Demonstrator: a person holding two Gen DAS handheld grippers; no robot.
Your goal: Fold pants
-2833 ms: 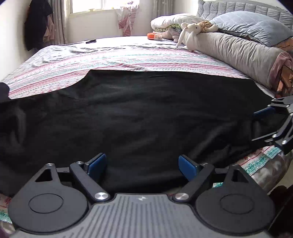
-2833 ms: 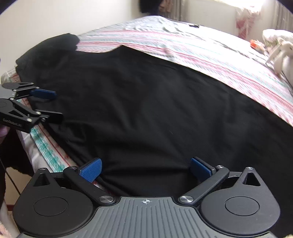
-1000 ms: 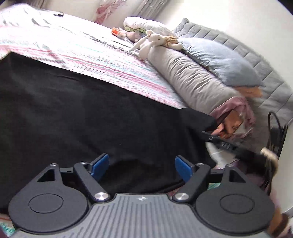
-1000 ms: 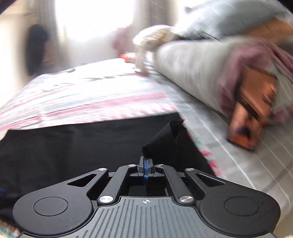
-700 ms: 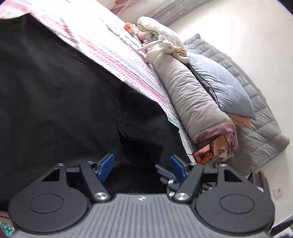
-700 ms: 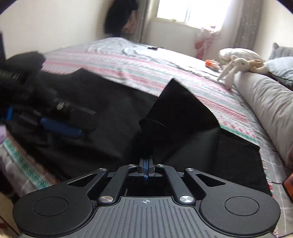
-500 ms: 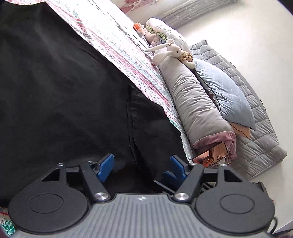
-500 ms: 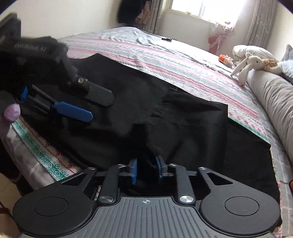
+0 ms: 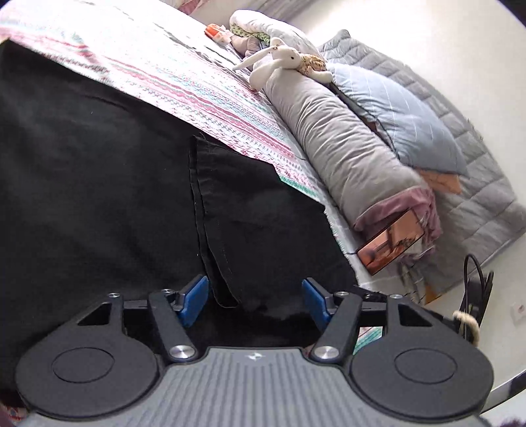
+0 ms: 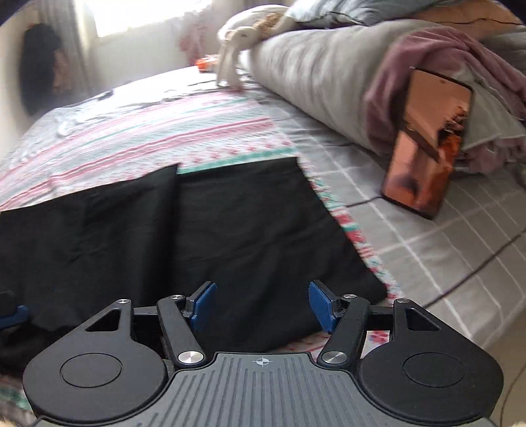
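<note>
**Both grippers loose over the black pants**

Right gripper [image 10: 259,303] hangs over the near edge of the pants [image 10: 230,236], jaws opening, nothing pinched. Left gripper [image 9: 253,300] is closing, apparently empty, over the folded hem. Pants lie along the bed [image 10: 427,249], long axis running leftward.

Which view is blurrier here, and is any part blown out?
Right wrist view: motion-smeared, most on the striped bedspread and stuffed rabbit; window blown out. Left wrist view: sharper, evenly lit, fisheye-curved, black pants nearly detail-less.
</note>
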